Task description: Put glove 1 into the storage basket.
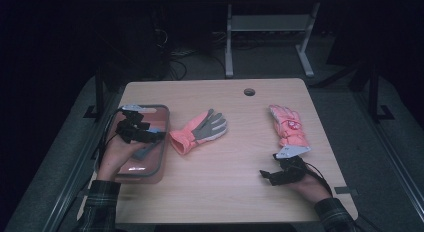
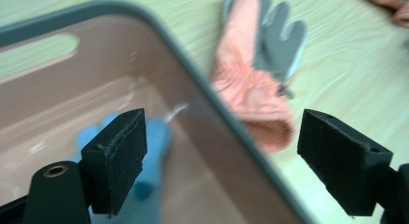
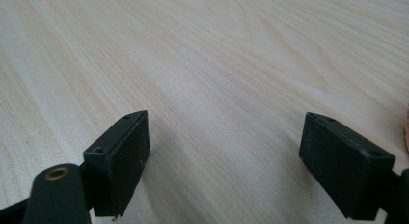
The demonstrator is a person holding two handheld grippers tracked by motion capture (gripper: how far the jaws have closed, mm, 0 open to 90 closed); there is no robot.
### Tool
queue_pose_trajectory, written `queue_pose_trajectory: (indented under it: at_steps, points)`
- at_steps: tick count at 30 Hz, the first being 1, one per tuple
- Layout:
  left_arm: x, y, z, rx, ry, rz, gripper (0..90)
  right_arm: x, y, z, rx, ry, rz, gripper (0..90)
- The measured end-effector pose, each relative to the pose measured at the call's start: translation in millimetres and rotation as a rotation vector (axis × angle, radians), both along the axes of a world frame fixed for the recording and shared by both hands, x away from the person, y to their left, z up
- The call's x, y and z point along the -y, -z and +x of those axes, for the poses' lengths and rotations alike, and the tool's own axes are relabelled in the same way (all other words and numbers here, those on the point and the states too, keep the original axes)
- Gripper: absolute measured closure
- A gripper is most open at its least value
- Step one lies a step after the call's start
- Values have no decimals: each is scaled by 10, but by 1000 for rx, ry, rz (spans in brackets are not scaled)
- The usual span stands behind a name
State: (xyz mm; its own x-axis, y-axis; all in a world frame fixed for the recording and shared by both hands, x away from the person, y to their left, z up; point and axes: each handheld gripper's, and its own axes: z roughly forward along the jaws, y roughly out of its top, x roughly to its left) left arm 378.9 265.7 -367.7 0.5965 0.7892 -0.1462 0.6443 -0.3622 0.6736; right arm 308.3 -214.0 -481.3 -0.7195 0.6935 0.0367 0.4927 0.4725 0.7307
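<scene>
left hand-held gripper (image 1: 150, 134) wide, empty over bin (image 1: 162, 142); nearest pink glove (image 1: 197, 132) lies beside it, best pinched at cuff

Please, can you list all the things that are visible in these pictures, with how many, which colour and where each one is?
table: one, light wood, fills the middle of the high view, with a round hole near its far edge.
bin: one, brownish-pink with a grey rim, at the table's left edge.
blue item: one, blue, inside the bin; too blurred to tell what it is.
pink and grey glove: one, on the table just right of the bin.
pink glove: one, on the table's right part.
metal frame: one, pale grey, on the floor behind the table.
left gripper: one, black, over the bin, jaws open, nothing between them.
right gripper: one, black, low over bare table, jaws open.
</scene>
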Motion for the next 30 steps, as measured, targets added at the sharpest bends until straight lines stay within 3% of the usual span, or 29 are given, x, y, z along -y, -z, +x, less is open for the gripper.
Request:
queue_pose_trajectory:
  at_steps: [13,21,30]
  points:
    - [560,-86,-171,24,109,-46,141,-1,0,0,0,1,0,171]
    - [931,0,-316,13,175,-19,141,-2,0,-2,-4,2,0,168]
    - [1169,158,-463,17,217,14,142,-4,0,-3,-5,5,0,164]
